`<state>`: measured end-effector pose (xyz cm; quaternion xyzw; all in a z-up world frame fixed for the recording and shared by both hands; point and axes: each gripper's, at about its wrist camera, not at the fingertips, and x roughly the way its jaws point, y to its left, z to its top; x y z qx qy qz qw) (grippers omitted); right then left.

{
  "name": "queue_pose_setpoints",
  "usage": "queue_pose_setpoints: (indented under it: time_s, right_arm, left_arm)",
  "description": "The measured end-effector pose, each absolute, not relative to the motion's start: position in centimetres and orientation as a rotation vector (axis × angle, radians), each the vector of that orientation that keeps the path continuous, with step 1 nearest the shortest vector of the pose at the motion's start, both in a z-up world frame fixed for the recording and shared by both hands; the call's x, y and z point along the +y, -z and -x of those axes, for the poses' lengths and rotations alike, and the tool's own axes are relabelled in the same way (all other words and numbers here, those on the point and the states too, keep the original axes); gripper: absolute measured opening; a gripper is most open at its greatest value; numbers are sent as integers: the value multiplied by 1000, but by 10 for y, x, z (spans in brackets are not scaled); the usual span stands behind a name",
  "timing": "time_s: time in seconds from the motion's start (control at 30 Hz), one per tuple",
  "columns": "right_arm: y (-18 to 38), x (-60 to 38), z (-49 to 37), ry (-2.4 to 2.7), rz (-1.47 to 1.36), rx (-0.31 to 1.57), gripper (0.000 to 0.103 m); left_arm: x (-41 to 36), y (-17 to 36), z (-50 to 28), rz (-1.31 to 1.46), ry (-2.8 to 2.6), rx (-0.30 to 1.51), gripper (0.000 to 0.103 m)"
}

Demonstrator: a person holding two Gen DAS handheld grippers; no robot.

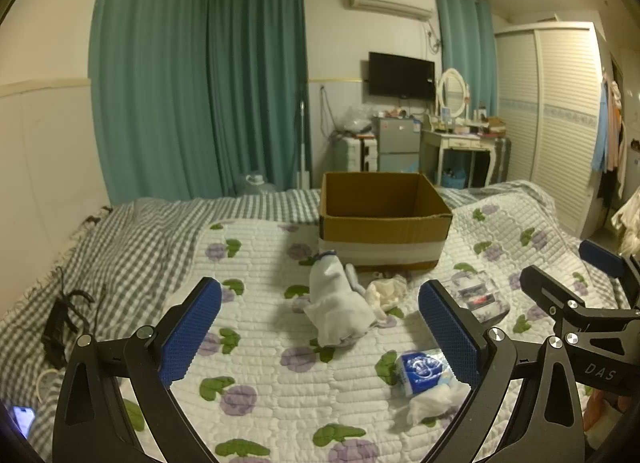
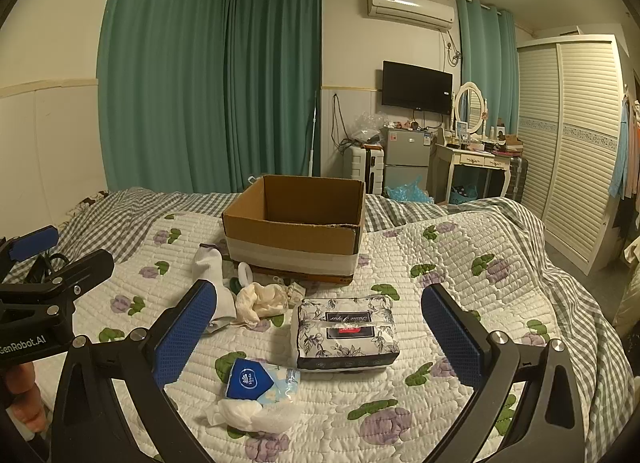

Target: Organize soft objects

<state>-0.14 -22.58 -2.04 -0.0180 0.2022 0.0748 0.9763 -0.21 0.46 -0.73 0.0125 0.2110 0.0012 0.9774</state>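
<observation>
An open, empty cardboard box (image 1: 384, 219) (image 2: 296, 229) stands on the floral quilt. In front of it lie a white sock (image 1: 338, 303) (image 2: 212, 275), a cream cloth (image 1: 386, 291) (image 2: 260, 301), a floral tissue pack (image 2: 346, 333) (image 1: 480, 297), a blue tissue packet (image 1: 424, 369) (image 2: 260, 379) and a crumpled white tissue (image 1: 436, 401) (image 2: 248, 415). My left gripper (image 1: 320, 337) is open and empty, above the quilt just short of the sock. My right gripper (image 2: 320, 337) is open and empty, above the floral pack and blue packet.
The quilt (image 1: 280, 383) covers a grey checked sheet (image 1: 120, 239). A black cable bundle (image 1: 64, 319) and a phone (image 1: 22, 419) lie at the left. Teal curtains, a fridge, a dressing table and a wardrobe (image 2: 572, 143) stand beyond the bed.
</observation>
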Motion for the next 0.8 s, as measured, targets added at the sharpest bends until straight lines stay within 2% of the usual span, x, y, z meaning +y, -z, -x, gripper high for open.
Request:
queue_pose_setpoints:
  time_s: [0.8]
  right_arm:
    - [20, -225, 1, -150, 37, 409, 103]
  left_arm:
    - [7, 4, 2, -25, -2, 419, 101]
